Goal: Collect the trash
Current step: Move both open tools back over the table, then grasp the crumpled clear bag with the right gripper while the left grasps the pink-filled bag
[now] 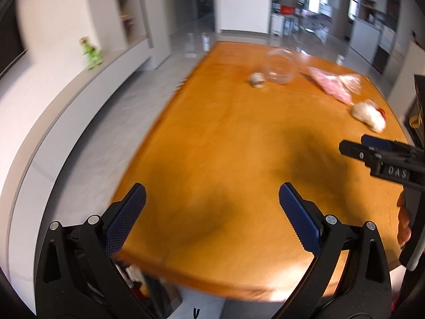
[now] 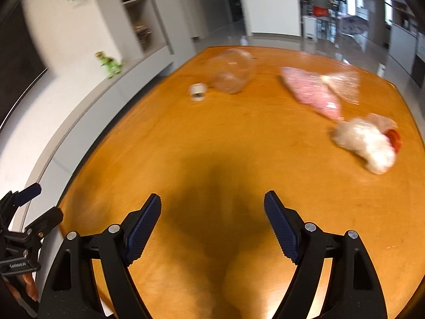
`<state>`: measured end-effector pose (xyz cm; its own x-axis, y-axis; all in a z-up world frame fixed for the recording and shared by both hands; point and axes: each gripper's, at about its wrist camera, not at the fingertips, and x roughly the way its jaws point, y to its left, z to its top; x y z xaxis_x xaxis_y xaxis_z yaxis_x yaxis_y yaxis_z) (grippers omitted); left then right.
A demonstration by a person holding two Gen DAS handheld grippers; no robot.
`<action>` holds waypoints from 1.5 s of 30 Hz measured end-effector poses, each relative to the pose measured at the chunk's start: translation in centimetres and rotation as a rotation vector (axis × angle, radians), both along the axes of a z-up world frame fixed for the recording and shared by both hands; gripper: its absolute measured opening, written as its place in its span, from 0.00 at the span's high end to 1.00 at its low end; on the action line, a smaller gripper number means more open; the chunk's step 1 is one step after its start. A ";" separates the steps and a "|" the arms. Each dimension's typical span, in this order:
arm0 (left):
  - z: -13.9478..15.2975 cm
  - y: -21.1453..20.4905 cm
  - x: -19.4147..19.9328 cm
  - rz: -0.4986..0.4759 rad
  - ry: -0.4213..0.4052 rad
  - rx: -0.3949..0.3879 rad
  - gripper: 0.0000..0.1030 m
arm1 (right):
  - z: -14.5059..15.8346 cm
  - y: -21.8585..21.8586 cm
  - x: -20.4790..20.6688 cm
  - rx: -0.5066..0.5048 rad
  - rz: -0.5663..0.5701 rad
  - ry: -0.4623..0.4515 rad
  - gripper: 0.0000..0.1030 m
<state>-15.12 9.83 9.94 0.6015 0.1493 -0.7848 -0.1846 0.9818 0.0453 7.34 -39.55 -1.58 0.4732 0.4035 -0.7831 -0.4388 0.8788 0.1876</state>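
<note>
Trash lies at the far end of an orange wooden table (image 1: 212, 138) (image 2: 186, 146): a clear plastic bottle on its side (image 1: 281, 66) (image 2: 232, 70), a small white cap (image 1: 257, 79) (image 2: 198, 91), a pink wrapper (image 1: 333, 85) (image 2: 312, 93) with a clear bag (image 2: 342, 85), and a crumpled white wad with a red bit (image 1: 369, 115) (image 2: 366, 143). My left gripper (image 1: 212, 194) is open and empty above the table's near left corner. My right gripper (image 2: 212, 202) is open and empty over the near middle; it also shows in the left wrist view (image 1: 356, 146).
Grey tiled floor (image 1: 111, 138) lies left of the table. A low white ledge holds a green toy (image 1: 91, 51) (image 2: 110, 62). A dark object (image 1: 418, 109) stands at the table's right edge. Something white and red sits below the near table edge (image 1: 135, 279).
</note>
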 end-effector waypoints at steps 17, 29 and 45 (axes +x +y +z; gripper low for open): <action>-1.8 -13.0 15.1 -0.299 0.118 0.050 0.06 | -1.8 -8.7 13.8 -0.221 -0.256 -0.021 0.22; -4.0 -16.3 21.0 -0.354 0.176 0.043 0.06 | -2.4 -7.4 17.5 -0.322 -0.216 -0.051 0.63; -3.6 -18.8 31.5 -0.297 0.136 -0.056 0.06 | 5.0 -10.0 23.0 -0.088 -0.313 -0.059 0.65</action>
<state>16.34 -8.96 6.36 0.5013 -0.0621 -0.8631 0.1139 0.9935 -0.0053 30.30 -49.56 3.43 0.6095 0.1634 -0.7758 -0.1528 0.9844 0.0873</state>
